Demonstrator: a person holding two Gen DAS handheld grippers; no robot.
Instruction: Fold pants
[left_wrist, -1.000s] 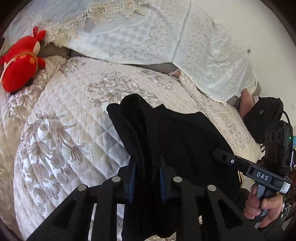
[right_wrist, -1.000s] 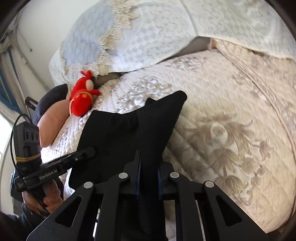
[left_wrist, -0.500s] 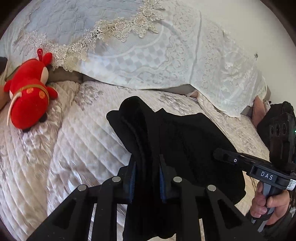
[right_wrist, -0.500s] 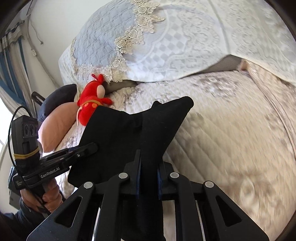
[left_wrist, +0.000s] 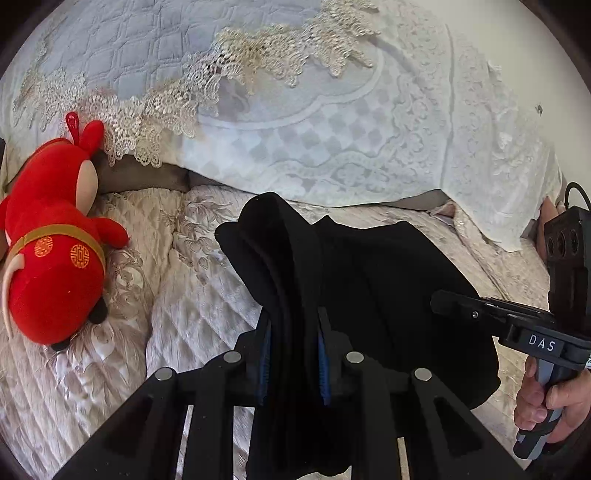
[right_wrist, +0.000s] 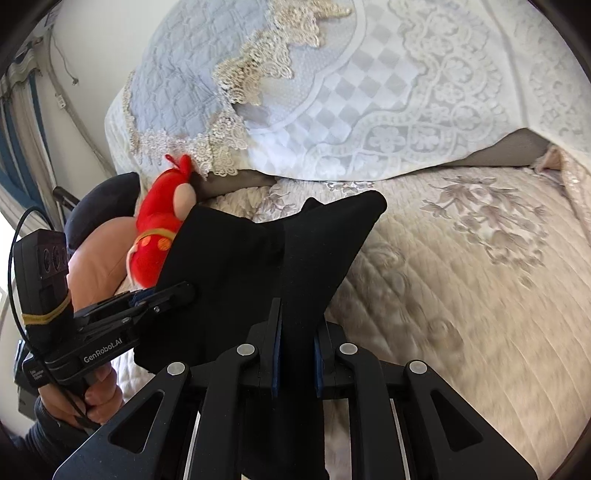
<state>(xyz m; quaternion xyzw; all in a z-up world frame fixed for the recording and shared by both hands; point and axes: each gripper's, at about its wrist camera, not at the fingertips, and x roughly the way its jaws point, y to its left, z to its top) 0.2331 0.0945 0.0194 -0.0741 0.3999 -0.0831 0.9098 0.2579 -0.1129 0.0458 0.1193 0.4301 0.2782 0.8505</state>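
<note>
Left wrist view, from left to right: a red plush toy (left_wrist: 55, 258) lies on its side on the quilted bedspread (left_wrist: 192, 317), its ears just beside the lace edge of the big pale pillow (left_wrist: 332, 122) that fills the top of the picture. In the middle the left gripper (left_wrist: 293, 354) is clamped on a thick bunched fold of the black pants (left_wrist: 373, 280), the blue pads pressed into the cloth on both sides. The pants are held up above the bedspread and hang as a dark sheet toward the right, where the right gripper (left_wrist: 441, 301) pinches their other end. A hand (left_wrist: 546, 402) grips that tool's handle at the right edge.

Right wrist view, same order: at the far left a hand (right_wrist: 92, 398) holds the handle of the left gripper (right_wrist: 184, 293), whose tips bite into the left edge of the pants (right_wrist: 236, 280). Behind it the plush toy (right_wrist: 159, 229) is partly hidden by the black cloth, and a pinkish cushion (right_wrist: 99, 254) sits beside it. In the middle the right gripper (right_wrist: 297, 354) is nearly closed, pinching a thinner fold of the pants; a pointed corner of cloth sticks up toward the pillow (right_wrist: 369, 92). To the right the bedspread (right_wrist: 461, 266) lies bare, somewhat blurred.
</note>
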